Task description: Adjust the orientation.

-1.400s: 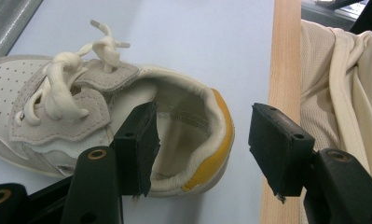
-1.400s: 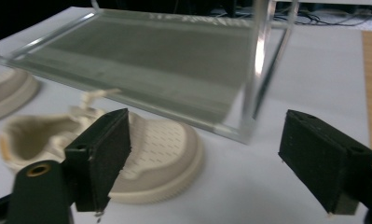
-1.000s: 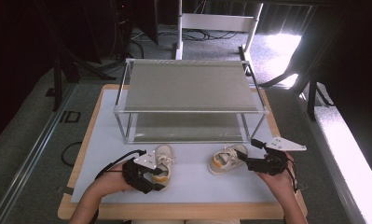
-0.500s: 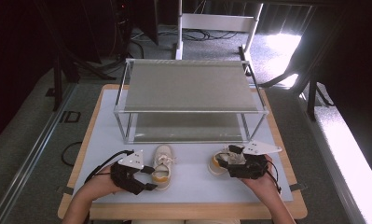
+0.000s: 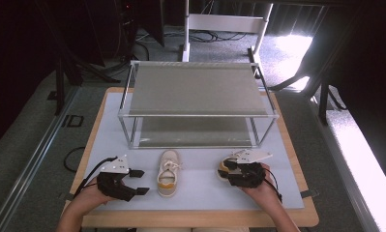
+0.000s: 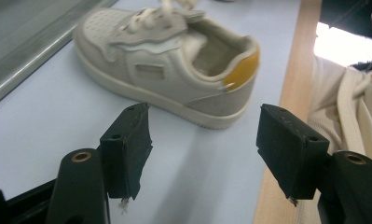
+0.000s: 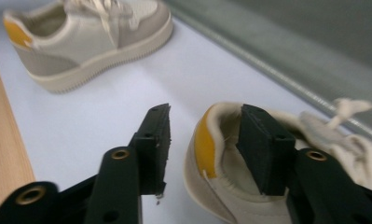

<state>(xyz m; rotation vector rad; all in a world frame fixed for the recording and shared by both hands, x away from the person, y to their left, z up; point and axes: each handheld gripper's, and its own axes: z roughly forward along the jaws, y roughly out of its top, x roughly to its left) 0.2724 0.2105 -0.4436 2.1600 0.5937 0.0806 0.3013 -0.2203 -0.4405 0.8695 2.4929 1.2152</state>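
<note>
Metal rack (image 5: 195, 92) blocking the mat's far half, open mat (image 5: 195, 188) between shoes

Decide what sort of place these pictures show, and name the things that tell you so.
Probably a lab or workshop set up for recording handling trials. A wooden table with a pale mat stands on grey carpet, a two-tier metal shelf rack sits on it, and loose black cables trail across the floor behind.

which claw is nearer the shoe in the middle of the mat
Left. The left claw sits just beside the middle shoe, jaws open and apart from it. The right claw is farther off, straddling the heel of the other shoe.
</note>
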